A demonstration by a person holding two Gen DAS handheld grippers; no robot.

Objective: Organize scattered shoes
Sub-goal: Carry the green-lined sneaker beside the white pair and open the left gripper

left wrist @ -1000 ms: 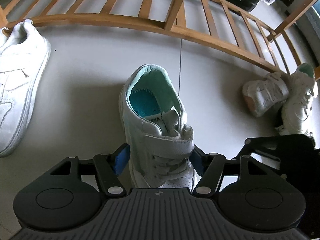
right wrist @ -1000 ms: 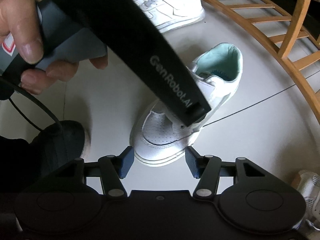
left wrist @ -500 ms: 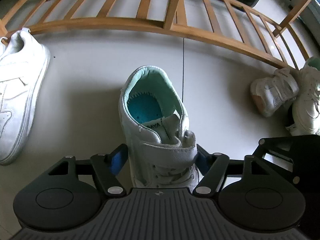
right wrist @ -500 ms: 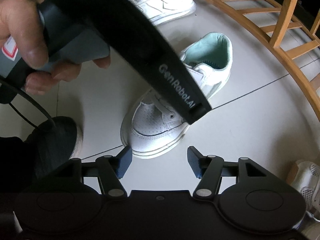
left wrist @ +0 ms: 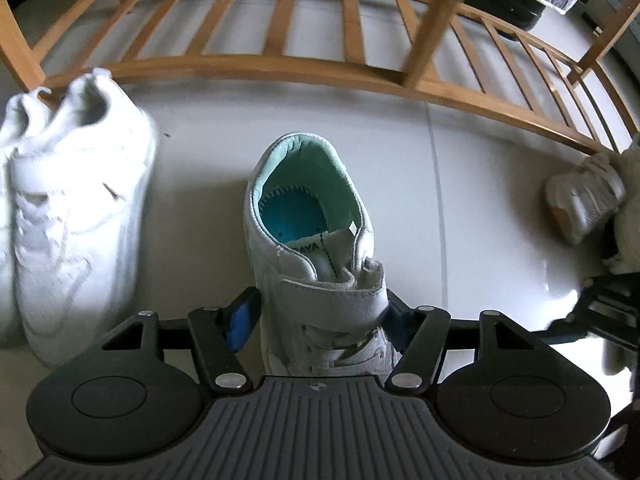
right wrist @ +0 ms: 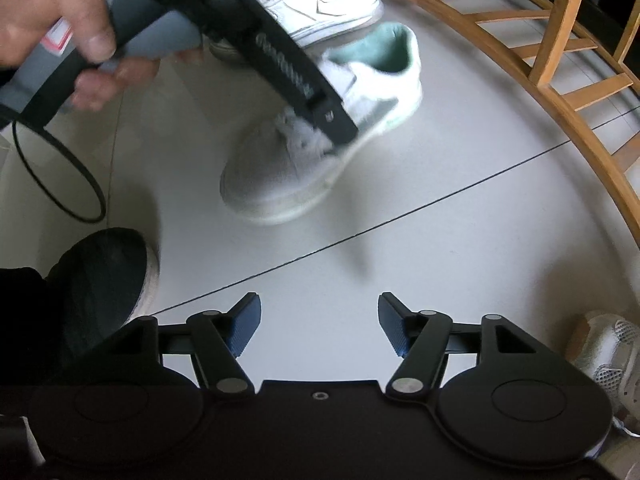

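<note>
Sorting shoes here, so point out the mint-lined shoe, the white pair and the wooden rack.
mint-lined shoe (left wrist: 308, 220), left wrist view, blue insole
white pair (left wrist: 80, 216), left wrist view, near shoe's side
wooden rack (left wrist: 288, 66), left wrist view, front rail

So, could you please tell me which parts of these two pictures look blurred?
Left wrist view: the white sneaker pair at left is smeared; the mint-lined white sneaker is sharp. Right wrist view: that sneaker and the hand are smeared.
</note>
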